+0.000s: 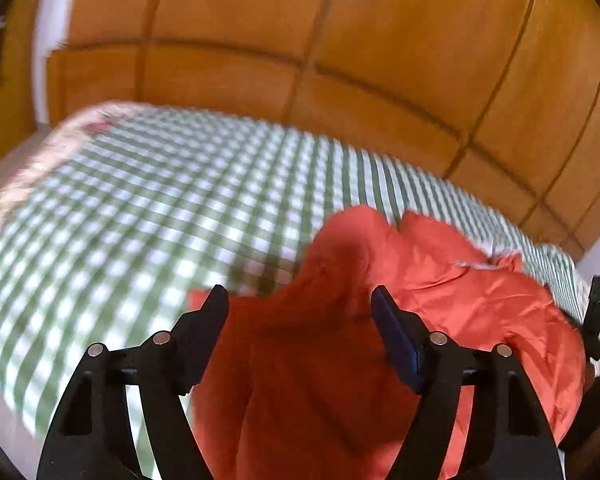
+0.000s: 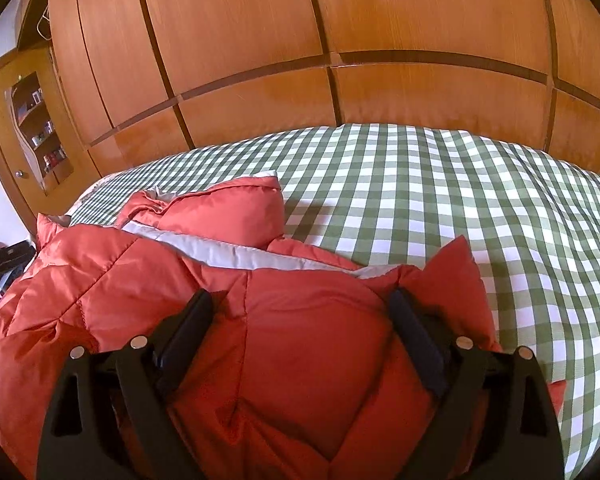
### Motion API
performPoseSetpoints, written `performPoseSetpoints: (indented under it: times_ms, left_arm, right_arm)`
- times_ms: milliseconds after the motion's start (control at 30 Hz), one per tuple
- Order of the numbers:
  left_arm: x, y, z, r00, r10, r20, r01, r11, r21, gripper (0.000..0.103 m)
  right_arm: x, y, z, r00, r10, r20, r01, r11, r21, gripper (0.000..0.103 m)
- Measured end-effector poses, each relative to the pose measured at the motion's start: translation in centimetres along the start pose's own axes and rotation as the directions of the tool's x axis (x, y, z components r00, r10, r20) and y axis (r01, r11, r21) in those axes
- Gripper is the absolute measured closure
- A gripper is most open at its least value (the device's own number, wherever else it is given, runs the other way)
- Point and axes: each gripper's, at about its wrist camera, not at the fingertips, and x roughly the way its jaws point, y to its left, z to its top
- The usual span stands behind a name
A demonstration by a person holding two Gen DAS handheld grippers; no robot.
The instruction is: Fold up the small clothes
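Observation:
A puffy orange-red quilted jacket [image 2: 292,320] with a pale grey lining strip [image 2: 228,254] lies bunched on the bed near its front edge; it also shows in the left wrist view [image 1: 380,320]. My right gripper [image 2: 300,300] is open, its jaws wide apart, just above the jacket's middle panel. My left gripper [image 1: 298,296] is open over the jacket's left part, with the fabric between and below its fingers. The left wrist view is blurred. The right gripper's body shows at the right edge of the left wrist view [image 1: 598,312].
The bed is covered with a green-and-white checked cloth [image 2: 460,208], also in the left wrist view [image 1: 160,208]. A wooden panelled wardrobe [image 2: 340,40] stands close behind the bed. A wooden cabinet door with shelves of small items [image 2: 40,128] is at the far left.

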Motion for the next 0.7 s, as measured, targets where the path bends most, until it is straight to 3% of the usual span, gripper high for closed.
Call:
performPoseSetpoints:
  times_ms: [67,100,133,267,333,400,567,667,700]
  left_arm:
    - [2.9,-0.1,0.9,0.996,-0.009,-0.087,0.007,1.0,-0.018,0.034]
    - [4.2,-0.5,1.2,0.992,-0.015,-0.126,0.013,1.0,-0.013,0.041]
    - [4.6,-0.6,1.2,0.992,-0.022,-0.124,0.021,1.0,-0.007,0.069]
    - [3.2,0.5,1.1,1.0,-0.01,-0.01,0.008,0.988,-0.153,0.084]
    - [2.9,1.0,0.0,0.997,0.076,0.023,-0.071,0.985,-0.16,0.086]
    - [4.2,1.4,-1.2,0.995,0.1,-0.005,-0.1,0.985,-0.141,0.086]
    - [3.7,1.7,-1.8,0.995,0.093,0.019,-0.089,0.985,-0.146,0.083]
    - [1.3,0.8,-1.6,0.991,0.126,0.052,-0.116,0.979,-0.167,0.058]
    - [0.2,0.3,-1.5,0.987,0.138,0.085,-0.121,0.977,-0.175,0.038]
  right_arm:
    - [-0.1,0.0,0.0,1.0,-0.002,0.0,0.002,1.0,0.001,0.013]
    - [-0.1,0.0,0.0,1.0,-0.004,0.001,0.004,1.0,0.002,0.013]
    - [-0.2,0.0,0.0,1.0,-0.005,0.002,0.005,1.0,0.004,0.013]
    - [-0.3,0.1,0.0,1.0,-0.017,0.006,0.017,1.0,0.001,0.013]
    - [-0.2,0.1,0.0,1.0,-0.019,0.005,0.019,1.0,0.0,0.013]
    - [0.0,0.1,0.0,1.0,-0.019,0.002,0.019,1.0,0.004,0.012]
    - [0.1,0.6,0.1,0.999,-0.053,0.002,0.053,0.999,-0.013,0.01]
    - [-0.2,0.6,0.0,0.998,-0.056,0.028,0.056,0.998,-0.013,0.009]
    - [-0.5,0.6,-0.1,0.997,-0.061,0.043,0.061,0.998,-0.012,0.009]
